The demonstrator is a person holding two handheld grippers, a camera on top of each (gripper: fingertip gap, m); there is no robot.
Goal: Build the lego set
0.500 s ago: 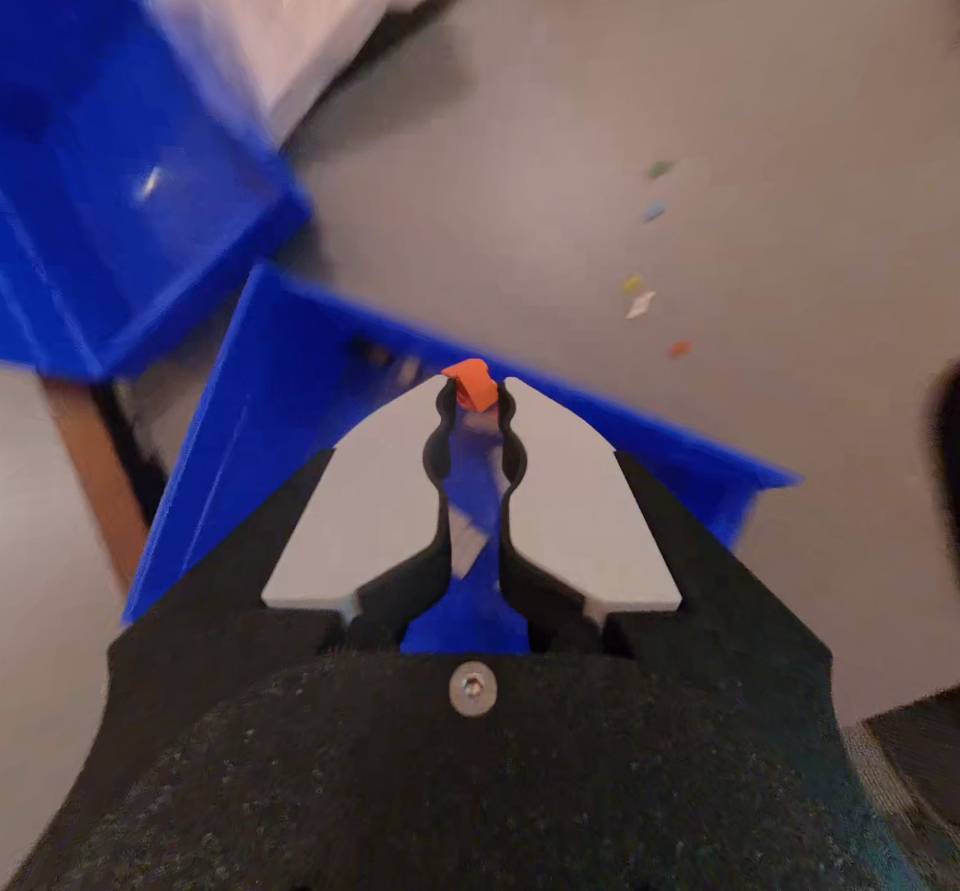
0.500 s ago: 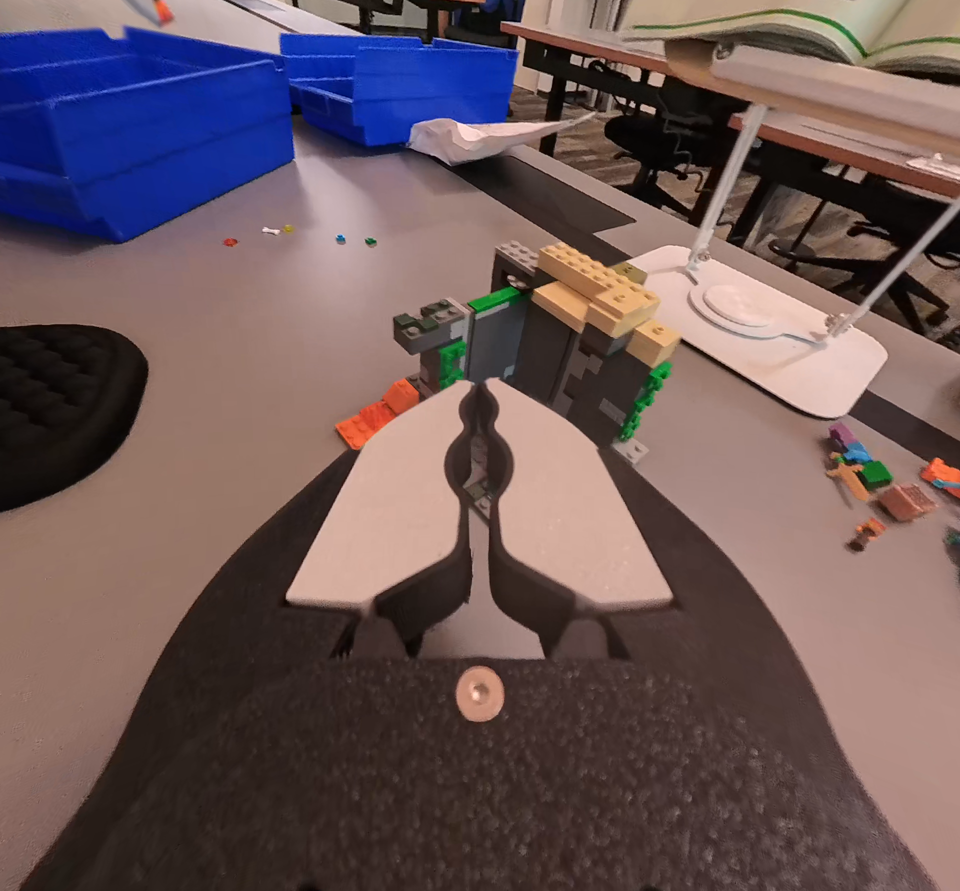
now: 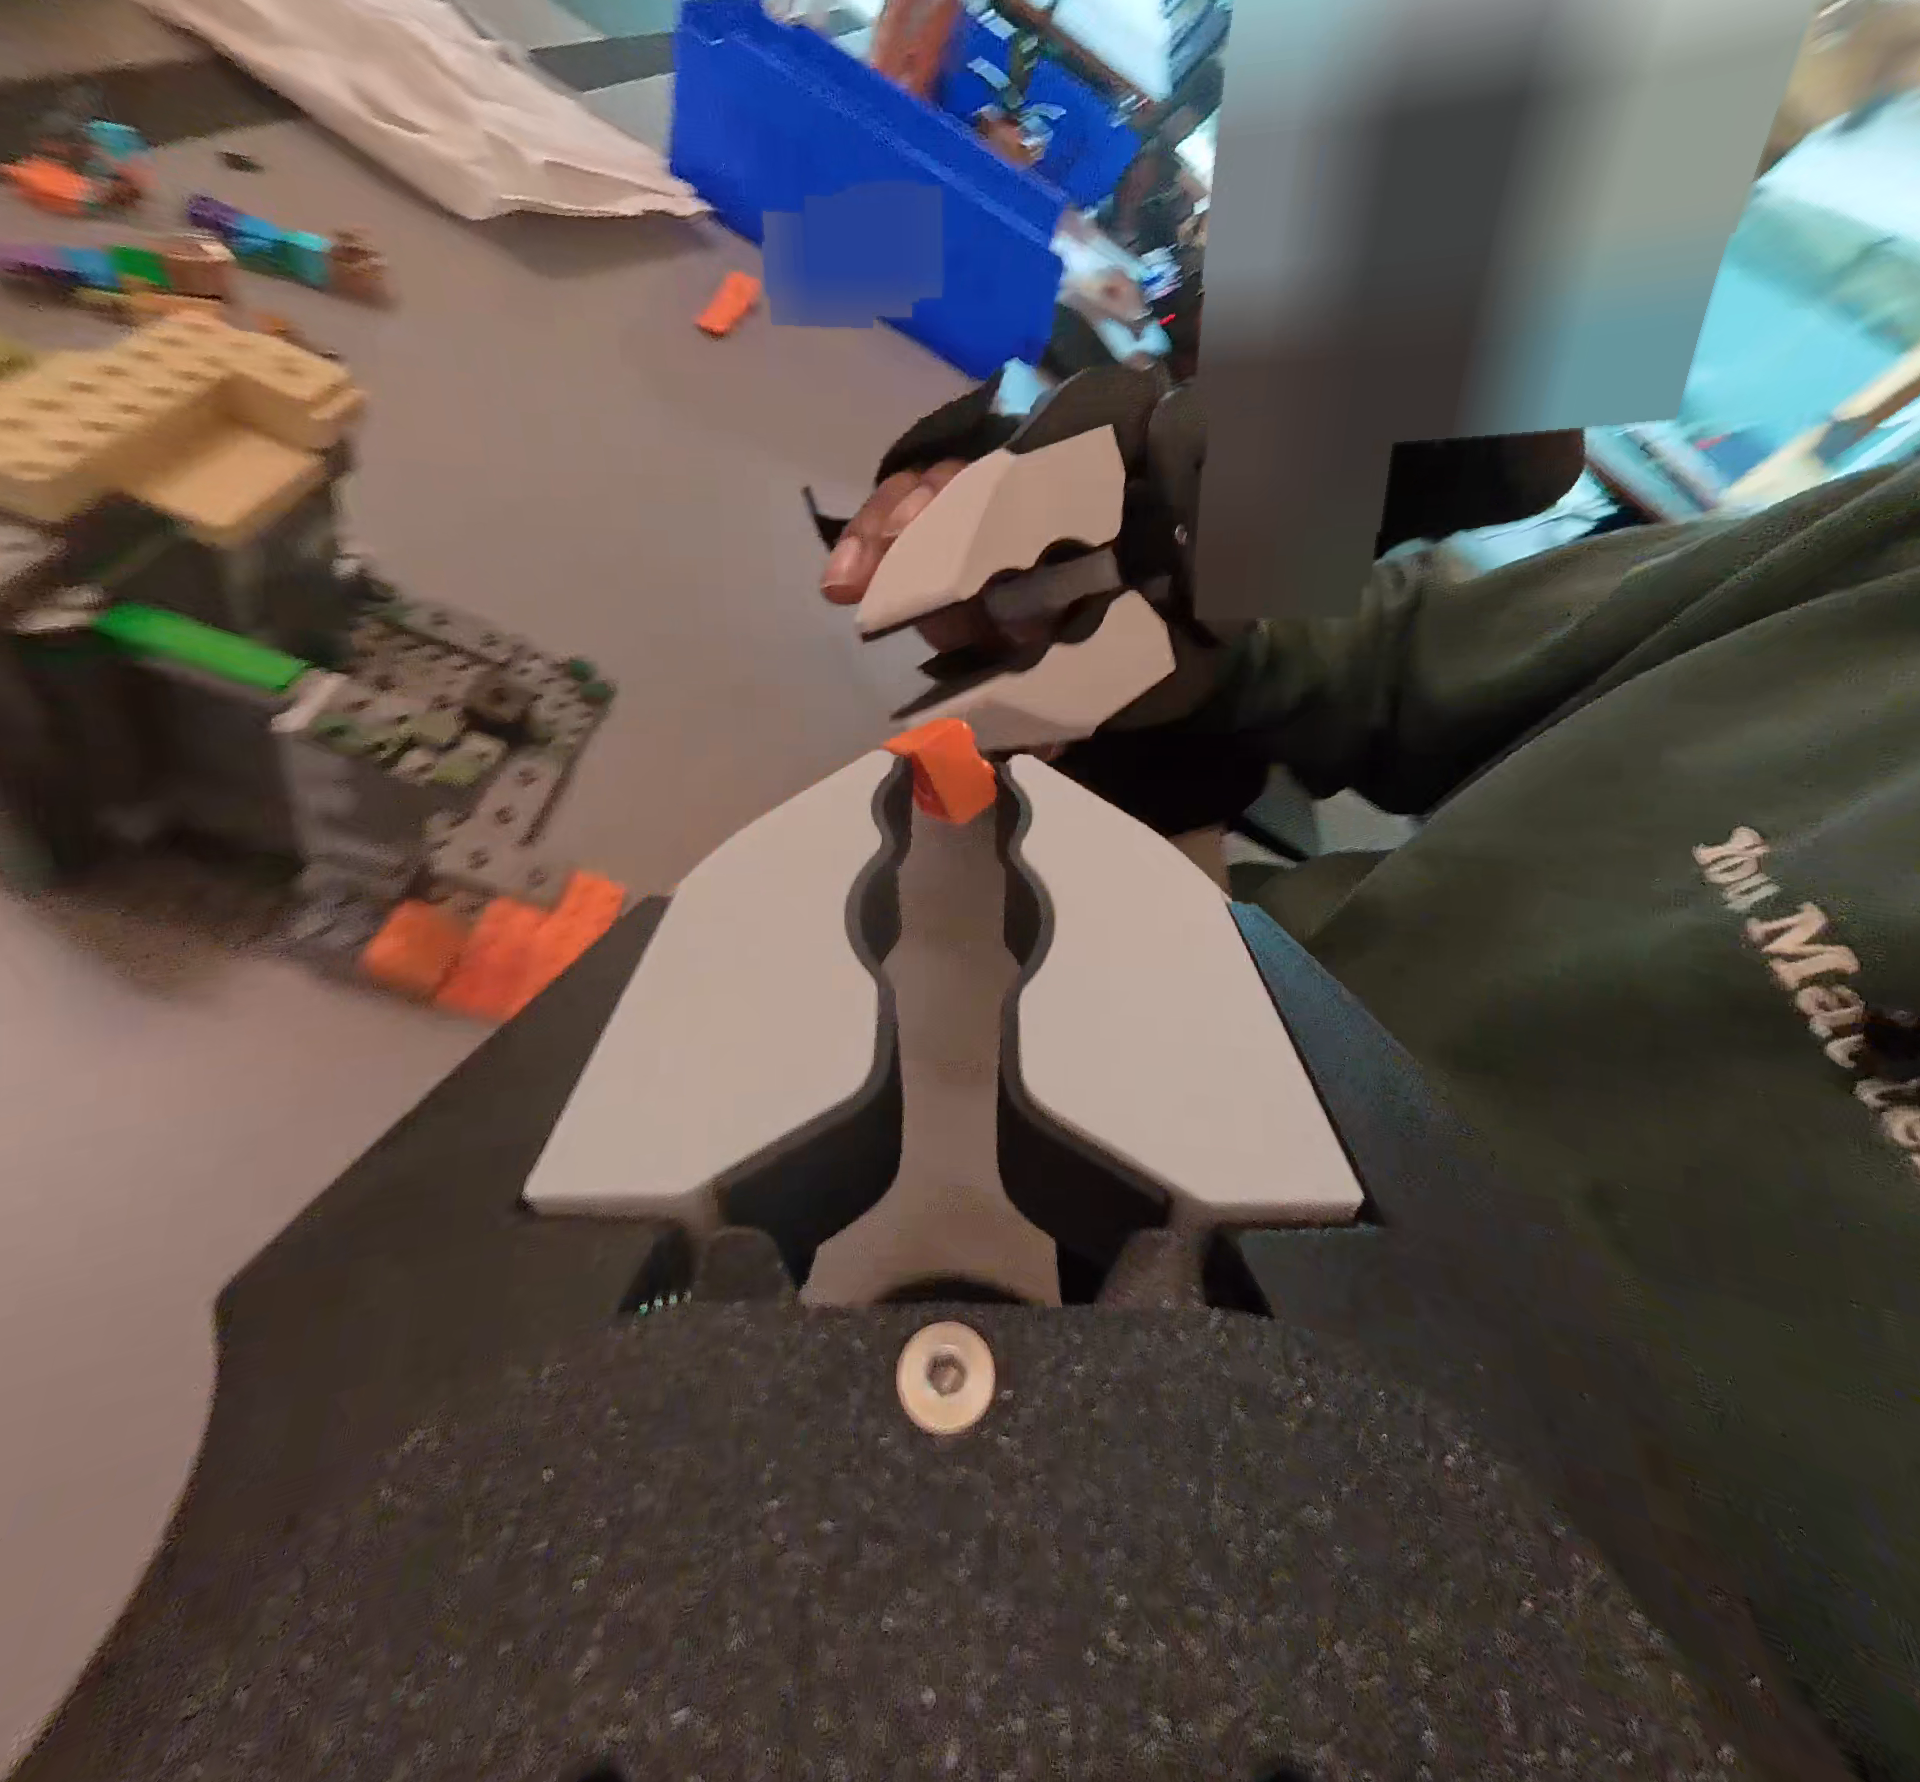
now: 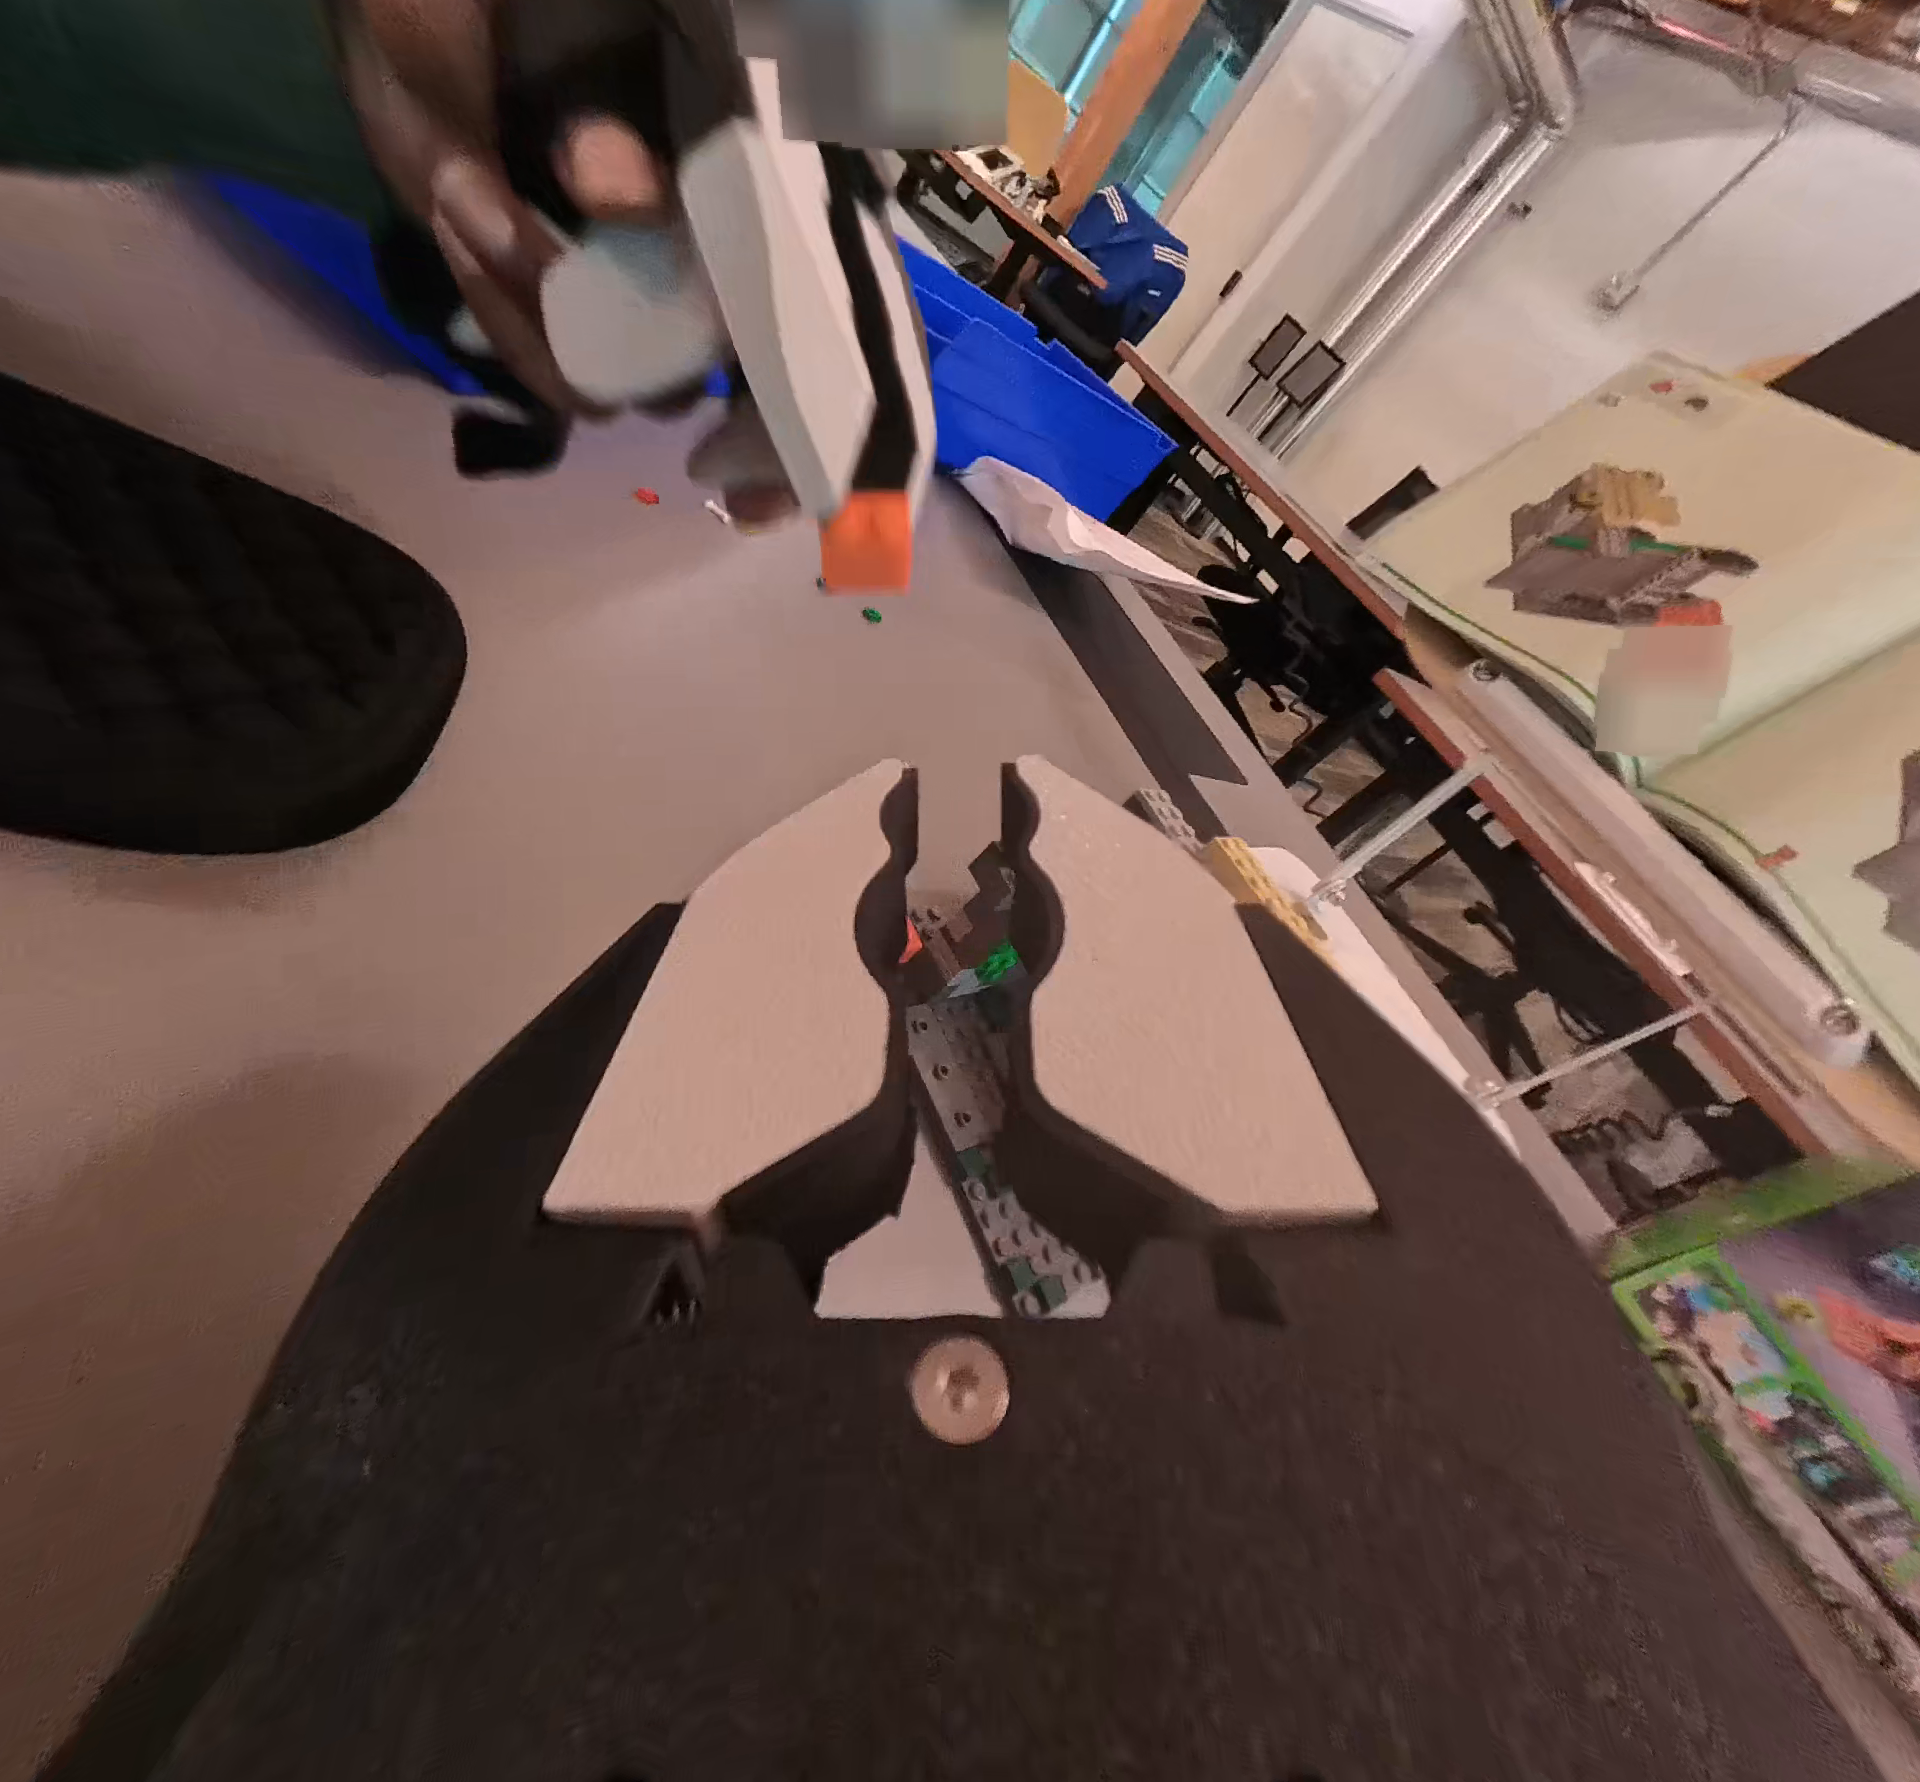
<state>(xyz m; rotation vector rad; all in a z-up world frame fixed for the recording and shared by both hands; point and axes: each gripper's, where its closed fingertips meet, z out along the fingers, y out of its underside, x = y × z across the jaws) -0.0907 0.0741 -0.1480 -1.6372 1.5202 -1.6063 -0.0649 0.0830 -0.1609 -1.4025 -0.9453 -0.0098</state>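
Observation:
My left gripper (image 3: 945, 768) is shut on a small orange brick (image 3: 943, 785) at its fingertips and holds it in the air. The right wrist view shows it too, the left gripper (image 4: 871, 498) with the orange brick (image 4: 868, 543) hanging above the table. My right gripper (image 4: 958, 776) is open by a narrow gap and empty. It also shows in the left wrist view (image 3: 902, 662), just beyond the orange brick. The part-built lego model (image 3: 208, 610) with tan top and grey base stands on the left. It appears between the right fingers (image 4: 961, 1057).
Orange plates (image 3: 499, 943) lie at the model's front corner. Loose bricks (image 3: 260, 246), a white paper bag (image 3: 364, 70) and a blue bin (image 3: 862, 174) lie beyond. A black pad (image 4: 187, 631), the instruction booklet on its stand (image 4: 1662, 537) and the set's box (image 4: 1787, 1337) surround the right gripper.
My left gripper has swung from over the blue bin toward the model and my right gripper, still holding the orange brick. My right gripper has lifted, tilted and opened slightly.

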